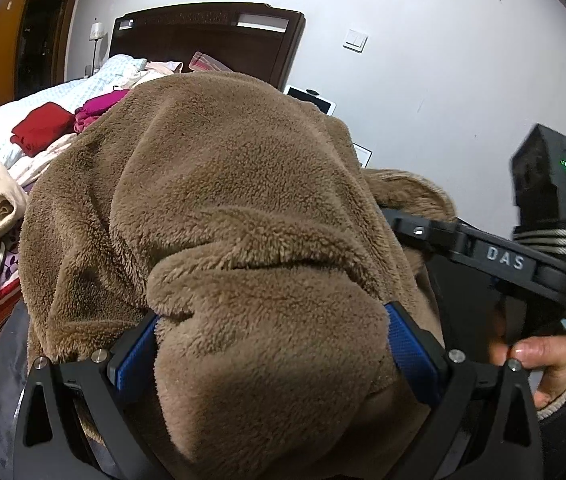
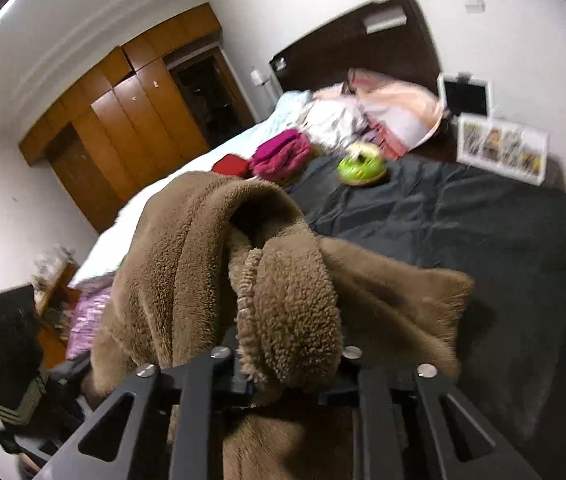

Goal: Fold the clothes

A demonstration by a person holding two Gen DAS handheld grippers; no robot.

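A brown fleece garment (image 1: 223,208) fills the left wrist view, held up above the bed. My left gripper (image 1: 273,344) is shut on a thick fold of it, its blue pads (image 1: 411,356) pressing each side. My right gripper (image 2: 289,364) is shut on another bunched edge of the same brown fleece (image 2: 291,300), which drapes over its fingers. The right gripper also shows in the left wrist view (image 1: 495,264), at the right, beside the garment.
A bed with a dark grey cover (image 2: 483,232) lies below. On it are a magenta folded garment (image 2: 281,154), a red one (image 2: 231,165), a green round object (image 2: 361,168) and pale bedding (image 2: 395,112). A dark headboard (image 1: 207,40) and wooden wardrobe (image 2: 123,128) stand behind.
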